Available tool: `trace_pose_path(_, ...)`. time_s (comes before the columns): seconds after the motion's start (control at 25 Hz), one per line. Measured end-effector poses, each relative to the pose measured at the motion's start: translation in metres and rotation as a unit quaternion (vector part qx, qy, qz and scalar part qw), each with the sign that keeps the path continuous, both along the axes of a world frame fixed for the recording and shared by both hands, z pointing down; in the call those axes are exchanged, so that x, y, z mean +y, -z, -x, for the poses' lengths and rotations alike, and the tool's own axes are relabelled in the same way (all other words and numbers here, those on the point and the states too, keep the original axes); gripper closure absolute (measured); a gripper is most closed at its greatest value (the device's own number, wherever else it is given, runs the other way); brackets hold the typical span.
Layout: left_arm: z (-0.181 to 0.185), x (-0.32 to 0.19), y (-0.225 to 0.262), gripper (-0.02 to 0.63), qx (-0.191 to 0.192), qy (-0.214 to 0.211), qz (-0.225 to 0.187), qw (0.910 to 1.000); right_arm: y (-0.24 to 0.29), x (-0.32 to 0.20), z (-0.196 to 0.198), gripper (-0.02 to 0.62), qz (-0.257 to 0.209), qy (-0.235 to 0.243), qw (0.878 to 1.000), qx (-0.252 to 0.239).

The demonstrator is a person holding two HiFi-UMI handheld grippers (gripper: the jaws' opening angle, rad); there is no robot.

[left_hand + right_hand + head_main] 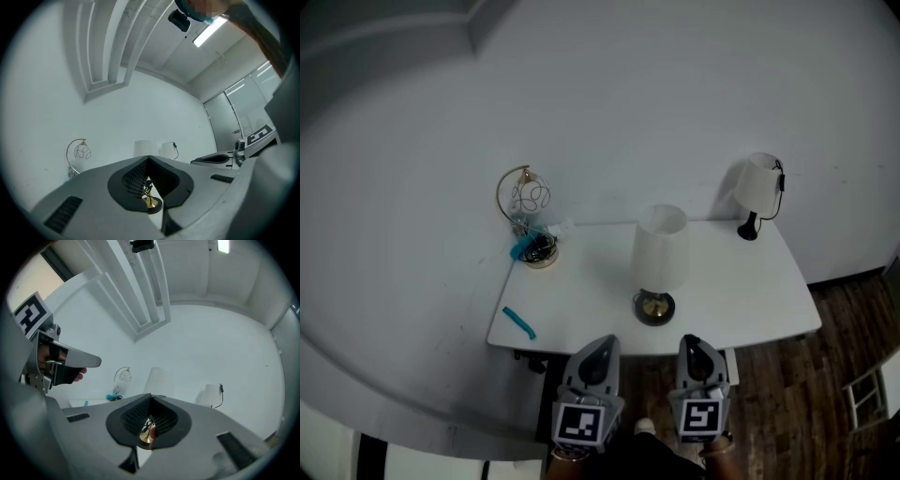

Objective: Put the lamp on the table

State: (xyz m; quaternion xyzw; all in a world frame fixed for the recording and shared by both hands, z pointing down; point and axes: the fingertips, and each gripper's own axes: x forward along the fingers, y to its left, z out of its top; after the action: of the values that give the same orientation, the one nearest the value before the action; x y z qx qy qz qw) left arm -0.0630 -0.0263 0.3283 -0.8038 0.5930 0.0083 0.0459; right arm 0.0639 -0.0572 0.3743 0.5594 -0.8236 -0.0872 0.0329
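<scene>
On the white table (741,291), near the middle of its near edge, the lamp (659,253) stands upright: a white shade over a brass stem and a dark round foot. It stands free, with nothing touching it.

At the far right corner stands a small lamp (759,187) with a white shade, a black base and a black cord, close to the wall. At the far left corner a gold wire ornament (525,202) arches over a round base with something teal against it. A teal strip (519,322) lies flat by the near left corner, well apart from the lamp.

Just off the near edge, the left gripper (600,345) and the right gripper (693,343) sit side by side, both pointing toward the wall, the lamp's foot just beyond them and between their lines. Each gripper's own view shows its jaws brought together at the tips with nothing held; only the brass stem shows far off through the hollow behind the tips. Neither gripper touches the lamp or the table.

To the right of the table, dark wood floor (806,394) shows.
</scene>
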Motion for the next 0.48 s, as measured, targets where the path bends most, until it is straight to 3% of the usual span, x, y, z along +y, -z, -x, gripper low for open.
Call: trace_pose_path(0.48,-0.007,0.046,0.0,0.606,0.0,-0.009,-0.001,1.0,0.025,0.052,-0.006,0.597,-0.03,0.001,1.0,-0.01)
